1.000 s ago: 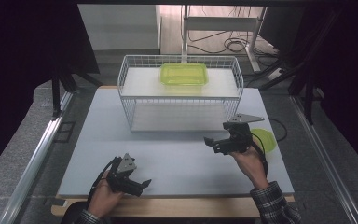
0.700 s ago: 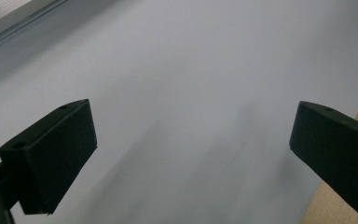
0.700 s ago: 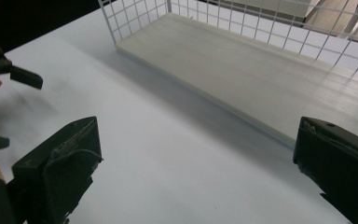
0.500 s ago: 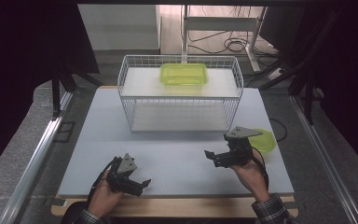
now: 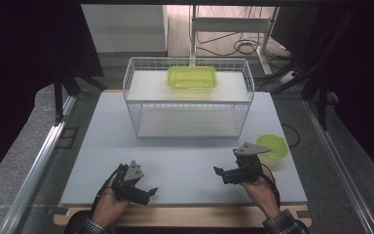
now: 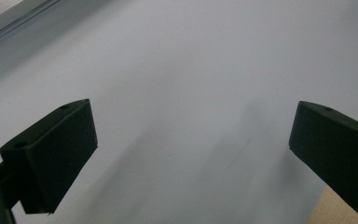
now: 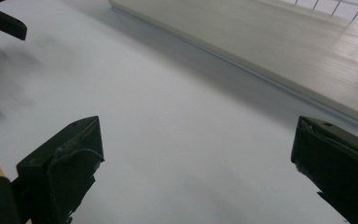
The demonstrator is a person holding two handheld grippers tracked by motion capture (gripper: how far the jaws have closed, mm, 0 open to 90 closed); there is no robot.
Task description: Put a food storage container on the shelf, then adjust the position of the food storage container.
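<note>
High view: both tongs wide open, holding nothing, low at the surface's near edge.
Left tongs (image 5: 143, 191) sit near the left corner; right tongs (image 5: 224, 174) just beside the lid (image 5: 272, 146) at the right edge.

A lime-green tray (image 5: 192, 77) sits on the white wire rack (image 5: 187, 97), a matching lime-green bowl (image 5: 273, 145) on the pale grey desk (image 5: 185, 161) with its tan wooden front edge. Both claws, left (image 5: 148, 192) and right (image 5: 219, 174), are black.
</note>
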